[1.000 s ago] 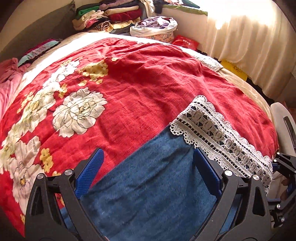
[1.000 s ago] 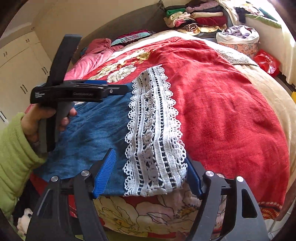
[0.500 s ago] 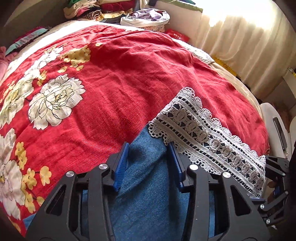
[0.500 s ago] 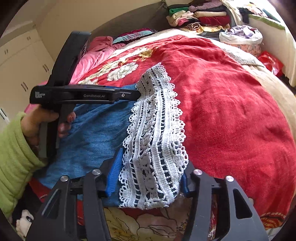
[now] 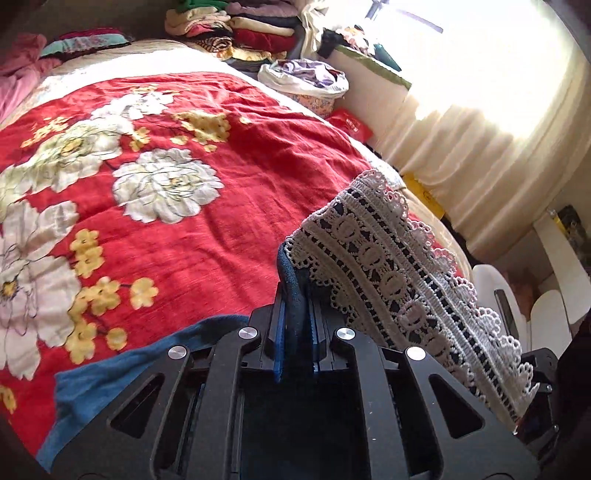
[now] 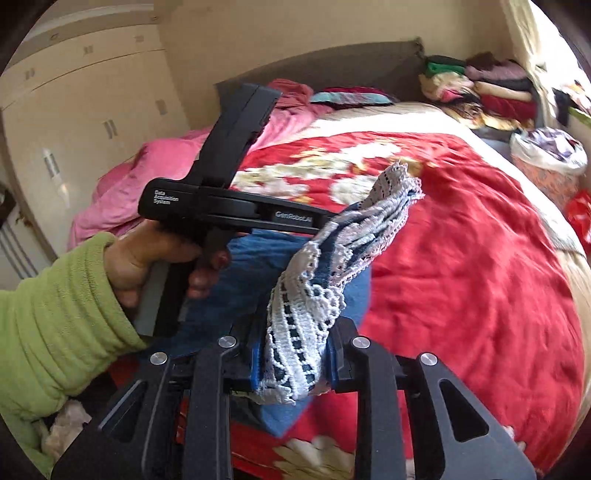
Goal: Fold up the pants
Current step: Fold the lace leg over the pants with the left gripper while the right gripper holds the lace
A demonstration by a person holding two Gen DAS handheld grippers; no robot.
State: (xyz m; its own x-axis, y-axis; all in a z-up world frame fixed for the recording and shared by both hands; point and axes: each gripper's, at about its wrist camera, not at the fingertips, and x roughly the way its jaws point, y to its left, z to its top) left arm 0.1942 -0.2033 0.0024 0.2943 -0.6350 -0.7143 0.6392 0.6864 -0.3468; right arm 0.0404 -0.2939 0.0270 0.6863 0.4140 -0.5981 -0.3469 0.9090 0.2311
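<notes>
Gripping the pants [image 5: 295,295] at two points along the lace-trimmed hem, both grippers have just been closing, and cloth is now caught in each. A second ago the jaws stood wide over the flat blue fabric; now the left gripper [image 5: 295,332] is pinched tight on a thin fold of blue denim, while the right gripper [image 6: 295,363] is narrowed onto a thicker bunch of white lace trim [image 6: 306,332] with denim behind it. The hem, which lay flat on the red floral bedspread [image 5: 221,221] earlier, is now drawn up off it between the two grips, the lace band [image 5: 399,280] sagging from one to the other. The rest of the pants is seen trailing on the bedspread below the left gripper. It is judged that the grasp is made and the fold itself is not yet carried over.

The left gripper's handle is held by a hand [image 6: 147,262] in a green sleeve [image 6: 55,325]. Beyond, a pink quilt [image 6: 155,173], stacked folded clothes [image 5: 236,33] and a filled laundry basket [image 5: 306,81] are seen well apart from the work. The bedspread ahead appears clear; the uneven, bunched right-hand grip may skew the fold.
</notes>
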